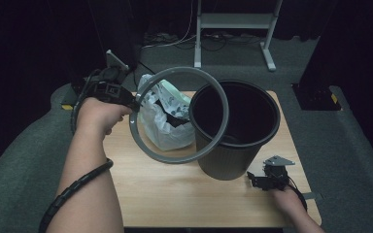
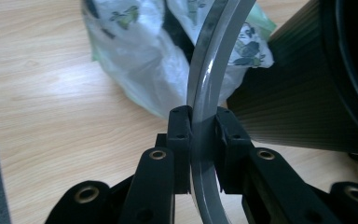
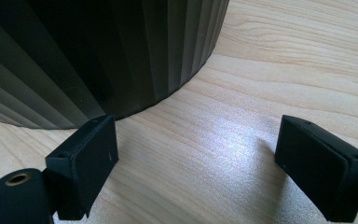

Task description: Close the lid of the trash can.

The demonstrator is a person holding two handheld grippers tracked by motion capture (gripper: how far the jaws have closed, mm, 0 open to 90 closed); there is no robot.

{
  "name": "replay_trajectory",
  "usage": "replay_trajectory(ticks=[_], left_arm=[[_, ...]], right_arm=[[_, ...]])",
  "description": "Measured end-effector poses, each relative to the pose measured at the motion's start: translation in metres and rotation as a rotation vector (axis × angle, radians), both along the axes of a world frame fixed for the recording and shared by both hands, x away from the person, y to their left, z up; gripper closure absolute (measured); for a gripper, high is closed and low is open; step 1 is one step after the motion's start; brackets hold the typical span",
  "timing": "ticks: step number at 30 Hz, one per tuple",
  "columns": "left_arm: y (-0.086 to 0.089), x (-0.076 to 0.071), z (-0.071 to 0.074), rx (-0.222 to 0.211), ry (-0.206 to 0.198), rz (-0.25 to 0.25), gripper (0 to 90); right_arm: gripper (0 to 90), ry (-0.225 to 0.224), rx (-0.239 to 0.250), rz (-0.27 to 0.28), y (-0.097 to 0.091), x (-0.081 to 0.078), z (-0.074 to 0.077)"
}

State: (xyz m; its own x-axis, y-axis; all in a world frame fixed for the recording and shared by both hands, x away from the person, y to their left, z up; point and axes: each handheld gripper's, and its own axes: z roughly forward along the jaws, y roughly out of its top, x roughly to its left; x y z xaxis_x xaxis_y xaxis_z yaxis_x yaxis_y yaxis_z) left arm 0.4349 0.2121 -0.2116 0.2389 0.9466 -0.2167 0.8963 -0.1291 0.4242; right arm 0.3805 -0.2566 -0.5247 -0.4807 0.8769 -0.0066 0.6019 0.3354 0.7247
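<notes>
While the left tool (image 1: 126, 99) clamps the grey ring (image 1: 178, 155) by its rim, held tilted above the surface (image 1: 175, 194) and overlapping the black bin's (image 1: 235, 155) left edge, the right tool (image 1: 262, 180) rests open beside the bin's base.

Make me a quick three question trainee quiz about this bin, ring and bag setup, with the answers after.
1. True or false: the left tongs are shut on the grey ring.
2. What lies on the table behind the ring: A) a white plastic bag, B) a cardboard box, C) a glass jar?
3. Fill in: the right tongs stand ____ beside the base of the black bin.

Key: 1 true; 2 A; 3 open, nothing between the pads.
</notes>
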Motion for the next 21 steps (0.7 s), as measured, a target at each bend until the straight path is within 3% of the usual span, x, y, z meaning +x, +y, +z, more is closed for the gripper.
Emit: replay_trajectory(ticks=[5, 8, 12, 16, 21], left_arm=[[-0.016, 0.008, 0.003, 0.021, -0.007, -0.008, 78.2], [-0.028, 0.015, 0.003, 0.008, -0.006, -0.024, 78.1], [-0.044, 0.023, 0.006, 0.038, -0.007, -0.029, 78.2], [-0.062, 0.03, 0.006, 0.021, -0.001, -0.047, 78.1], [-0.072, 0.034, 0.008, 0.033, -0.006, -0.048, 78.1]], right_arm=[[12.6, 0.0, 0.001, 0.001, 0.0, 0.0, 0.0], [12.7, 0.0, -0.001, 0.004, 0.0, 0.0, 0.0], [12.6, 0.001, -0.001, 0.005, 0.0, 0.001, 0.0], [12.6, 0.002, 0.0, 0.007, 0.0, 0.001, 0.0], [12.6, 0.001, 0.0, 0.006, 0.0, 0.001, 0.0]])
